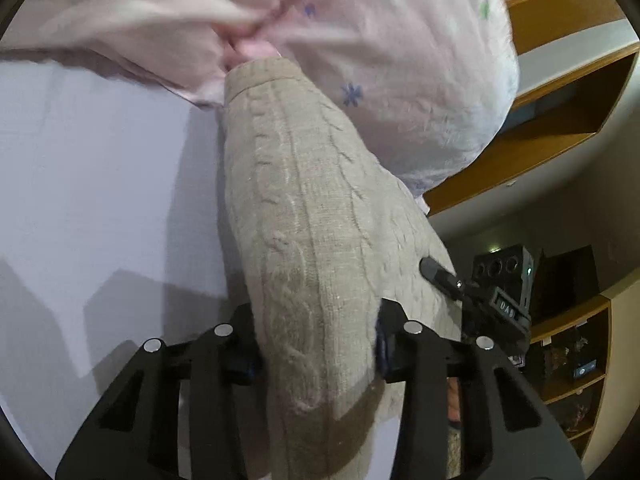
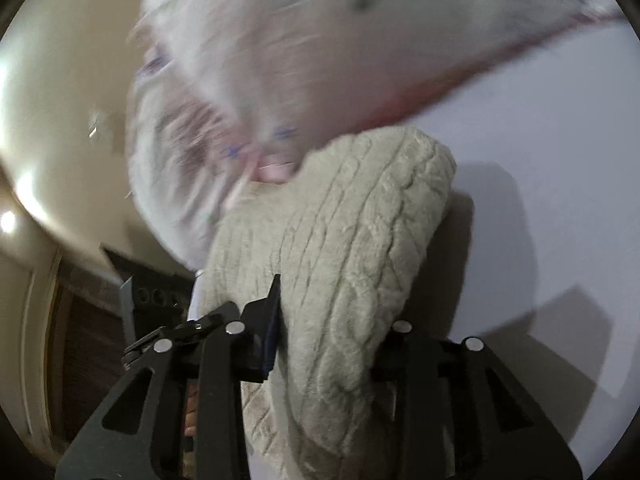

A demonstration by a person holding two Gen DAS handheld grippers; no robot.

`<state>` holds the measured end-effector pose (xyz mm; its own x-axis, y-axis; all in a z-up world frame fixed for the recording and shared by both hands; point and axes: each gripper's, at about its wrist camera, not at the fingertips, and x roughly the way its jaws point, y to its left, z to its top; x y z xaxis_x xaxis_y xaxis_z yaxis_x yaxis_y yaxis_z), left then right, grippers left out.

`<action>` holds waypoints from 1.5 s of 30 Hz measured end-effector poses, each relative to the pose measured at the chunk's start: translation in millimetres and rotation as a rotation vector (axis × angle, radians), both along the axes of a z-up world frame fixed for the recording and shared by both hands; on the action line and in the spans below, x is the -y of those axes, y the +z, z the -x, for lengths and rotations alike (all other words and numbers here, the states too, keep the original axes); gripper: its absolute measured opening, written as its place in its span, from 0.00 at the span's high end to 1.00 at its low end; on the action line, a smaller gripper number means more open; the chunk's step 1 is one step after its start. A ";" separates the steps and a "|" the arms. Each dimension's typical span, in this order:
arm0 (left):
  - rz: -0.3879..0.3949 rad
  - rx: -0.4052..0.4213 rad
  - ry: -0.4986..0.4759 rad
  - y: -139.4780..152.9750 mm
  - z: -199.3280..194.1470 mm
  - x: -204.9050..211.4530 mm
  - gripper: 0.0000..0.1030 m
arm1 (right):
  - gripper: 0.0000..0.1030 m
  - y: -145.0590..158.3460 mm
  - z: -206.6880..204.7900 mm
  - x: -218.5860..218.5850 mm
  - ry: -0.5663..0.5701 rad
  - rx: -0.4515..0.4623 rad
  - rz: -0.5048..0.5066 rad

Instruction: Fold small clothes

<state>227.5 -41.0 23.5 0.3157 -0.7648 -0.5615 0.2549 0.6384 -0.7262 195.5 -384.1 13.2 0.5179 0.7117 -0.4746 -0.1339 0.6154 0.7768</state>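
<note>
White table; pink garment edge resting on it.

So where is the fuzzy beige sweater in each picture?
Left wrist view: the beige sweater runs up the middle, clamped in the left gripper.
Right wrist view: it fills the lower middle, clamped in the right gripper.
Shared landmark: the pink flowered garment above it in both.
</note>
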 end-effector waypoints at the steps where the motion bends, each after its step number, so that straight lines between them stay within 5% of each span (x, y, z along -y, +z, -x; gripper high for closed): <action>1: -0.009 0.030 0.022 6.3 3.8 -16.0 0.59 | 0.70 7.0 -4.1 -16.1 0.028 0.020 0.020; 4: -0.082 0.071 0.117 13.6 1.4 -55.9 0.56 | 0.70 16.1 -23.4 -67.8 0.087 0.055 0.093; 7: -0.266 0.129 0.231 16.0 -3.1 -77.2 0.43 | 0.61 8.7 -46.0 -98.5 0.020 -0.013 0.244; 9: -0.276 0.181 0.293 26.3 16.6 -96.7 0.37 | 0.41 17.6 -37.1 -98.8 -0.081 0.002 0.369; 10: -0.311 0.217 0.315 34.3 29.4 -103.3 0.34 | 0.23 29.9 -21.9 -96.0 -0.156 0.052 0.470; 12: -0.409 0.283 0.361 47.2 54.5 -106.7 0.07 | 0.02 53.1 9.3 -93.1 -0.260 0.145 0.628; 15: -0.563 0.307 0.402 53.6 89.7 -106.6 0.01 | 0.02 68.7 60.7 -89.0 -0.324 0.191 0.737; 21: -0.685 0.232 0.299 16.1 142.7 -89.6 0.01 | 0.02 27.6 122.3 -128.2 -0.070 0.129 0.612; 28: -0.812 0.222 0.260 -11.5 141.6 -71.0 0.01 | 0.02 -4.6 115.8 -179.7 -0.064 0.066 0.746; 35: -0.804 0.220 0.263 -11.2 139.5 -69.3 0.01 | 0.02 -13.1 116.3 -193.0 -0.070 0.046 0.887; 45: -0.800 0.227 0.249 -11.6 142.7 -71.2 0.01 | 0.02 -13.7 121.0 -194.4 -0.087 0.042 0.886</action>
<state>84.8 30.2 11.9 0.5913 -0.0611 -0.8041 0.1243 0.9921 0.0160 74.6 -189.7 -0.5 0.5820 0.0499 -0.8116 -0.0763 0.9971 0.0066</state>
